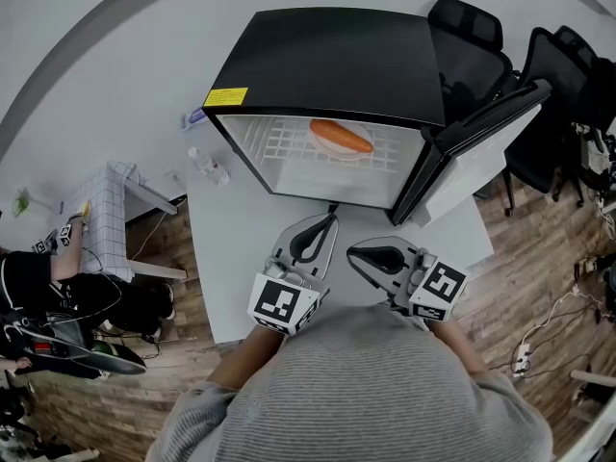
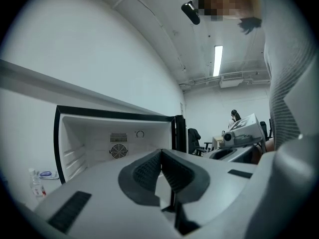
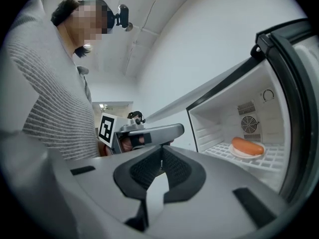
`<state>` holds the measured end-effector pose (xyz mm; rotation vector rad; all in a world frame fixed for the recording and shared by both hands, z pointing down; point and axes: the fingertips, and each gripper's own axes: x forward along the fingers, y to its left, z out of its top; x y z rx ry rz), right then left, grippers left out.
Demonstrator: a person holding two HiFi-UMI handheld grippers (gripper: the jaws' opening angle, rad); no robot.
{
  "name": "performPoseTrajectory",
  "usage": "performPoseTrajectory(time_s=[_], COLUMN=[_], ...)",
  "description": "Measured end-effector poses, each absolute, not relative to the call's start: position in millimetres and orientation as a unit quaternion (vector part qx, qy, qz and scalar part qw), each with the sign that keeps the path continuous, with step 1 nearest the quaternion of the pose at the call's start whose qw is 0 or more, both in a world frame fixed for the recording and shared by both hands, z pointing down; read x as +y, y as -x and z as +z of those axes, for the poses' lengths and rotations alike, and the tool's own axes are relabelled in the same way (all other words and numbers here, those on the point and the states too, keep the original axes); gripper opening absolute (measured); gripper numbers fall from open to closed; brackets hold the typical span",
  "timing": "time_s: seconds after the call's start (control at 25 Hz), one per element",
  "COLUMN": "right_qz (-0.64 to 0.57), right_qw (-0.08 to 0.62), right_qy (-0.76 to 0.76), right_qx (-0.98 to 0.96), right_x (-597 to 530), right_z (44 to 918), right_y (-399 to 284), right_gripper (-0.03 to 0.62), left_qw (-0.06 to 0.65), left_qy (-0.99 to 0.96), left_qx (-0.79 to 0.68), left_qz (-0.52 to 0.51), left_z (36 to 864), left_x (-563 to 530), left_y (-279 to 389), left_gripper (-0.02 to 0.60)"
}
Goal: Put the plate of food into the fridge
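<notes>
A small black fridge (image 1: 327,61) stands on the white table (image 1: 231,258) with its door (image 1: 481,147) swung open to the right. Inside, on the white wire shelf (image 1: 289,147), sits a white plate with an orange sausage (image 1: 340,138), also seen in the right gripper view as the plate (image 3: 246,148). My left gripper (image 1: 332,218) hovers just before the fridge opening, shut and empty; in its own view the left gripper (image 2: 161,156) faces the fridge interior (image 2: 117,138). My right gripper (image 1: 354,251) is beside it, shut and empty, pointing left; its own view shows the tips (image 3: 161,164) closed.
Black office chairs (image 1: 472,41) stand behind and right of the fridge. A small bottle (image 1: 207,166) sits on the table left of the fridge. A white cloth-covered stand (image 1: 106,219) and clutter are on the floor at left. Cables (image 1: 568,316) lie at right.
</notes>
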<state>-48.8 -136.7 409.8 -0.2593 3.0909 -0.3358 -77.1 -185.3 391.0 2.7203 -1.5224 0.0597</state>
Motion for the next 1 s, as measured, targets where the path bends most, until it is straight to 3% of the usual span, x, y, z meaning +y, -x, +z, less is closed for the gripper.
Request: performPoseTrajectory(time_s=[1.0], right_qz=[-0.096], right_qw=[0.007], right_qy=[0.156], right_qx=[0.983], right_x=[-165], right_z=[414], right_y=[41], right_gripper=[0.014], left_qw=[0.039], left_qy=[-0.878], left_qx=[-0.475], left_qz=[0.048], left_z=[414], left_x=[-183], left_y=[74], left_gripper=[0.012])
